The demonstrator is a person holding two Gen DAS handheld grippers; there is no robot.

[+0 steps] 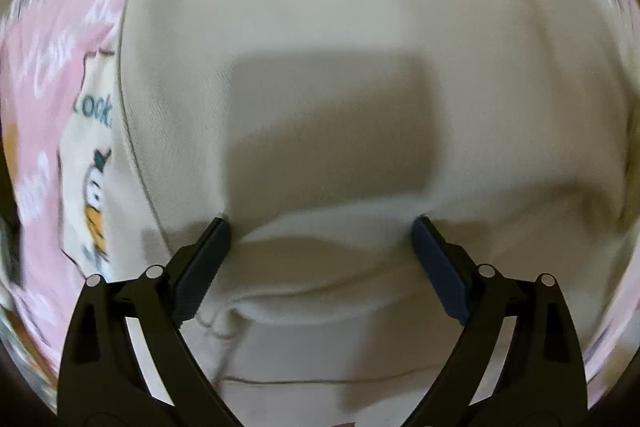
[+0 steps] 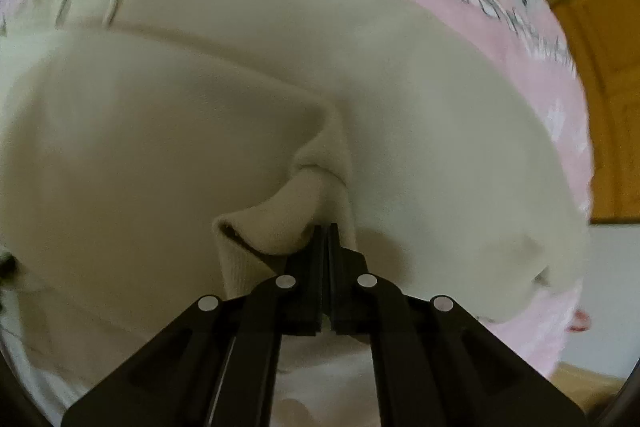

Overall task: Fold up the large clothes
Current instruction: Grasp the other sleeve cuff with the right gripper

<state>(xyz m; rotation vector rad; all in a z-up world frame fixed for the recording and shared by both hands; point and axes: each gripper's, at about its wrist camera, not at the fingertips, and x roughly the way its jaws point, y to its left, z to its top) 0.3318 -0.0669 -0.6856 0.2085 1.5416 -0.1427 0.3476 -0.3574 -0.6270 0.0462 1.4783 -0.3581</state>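
Left gripper (image 1: pixel 322 227) jaws spread wide over the cream sweater (image 1: pixel 340 27), right gripper (image 2: pixel 325 227) jaws pinching its bunched fold, pink printed sheet (image 2: pixel 532 59) underneath.

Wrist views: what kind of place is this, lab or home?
Probably a home, likely a bedroom. The cream garment lies on a pink cartoon-print sheet, like bedding, with wooden furniture behind. The right gripper pinches the garment; the left gripper is open over it.

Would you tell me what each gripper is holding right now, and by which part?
The right gripper pinches a bunched fold of the cream garment. The left gripper is open over it, holding nothing.
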